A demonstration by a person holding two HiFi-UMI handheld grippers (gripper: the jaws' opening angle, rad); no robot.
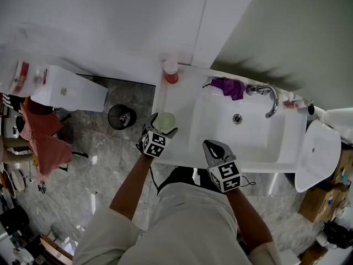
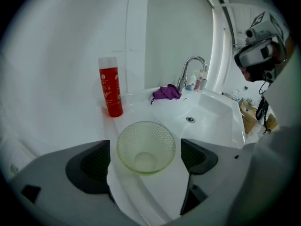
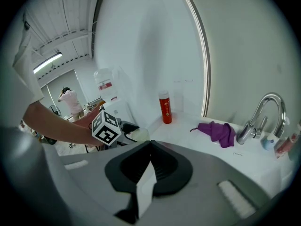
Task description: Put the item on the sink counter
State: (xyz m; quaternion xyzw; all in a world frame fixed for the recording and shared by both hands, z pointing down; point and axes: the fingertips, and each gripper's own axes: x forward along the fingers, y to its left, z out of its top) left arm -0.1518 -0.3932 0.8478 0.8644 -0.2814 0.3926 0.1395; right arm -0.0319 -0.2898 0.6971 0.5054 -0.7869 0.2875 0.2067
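A pale green glass bowl (image 1: 166, 121) (image 2: 146, 142) stands upright on the white sink counter (image 1: 172, 97), left of the basin (image 1: 242, 134). My left gripper (image 1: 164, 124) (image 2: 146, 149) straddles it with both jaws wide. A gap shows on each side, so the pads are off the glass. My right gripper (image 1: 211, 146) (image 3: 150, 147) hovers over the basin's front rim, shut with nothing in it. In the right gripper view the bowl (image 3: 136, 134) peeks out beside the left gripper's marker cube.
A red bottle (image 1: 171, 72) (image 2: 110, 91) stands at the counter's back. A purple cloth (image 1: 231, 87) (image 2: 166, 92) lies by the chrome faucet (image 1: 270, 98). A toilet (image 1: 317, 153) is at the right; a black bin (image 1: 121, 116) and a white appliance (image 1: 66, 90) are on the floor at the left.
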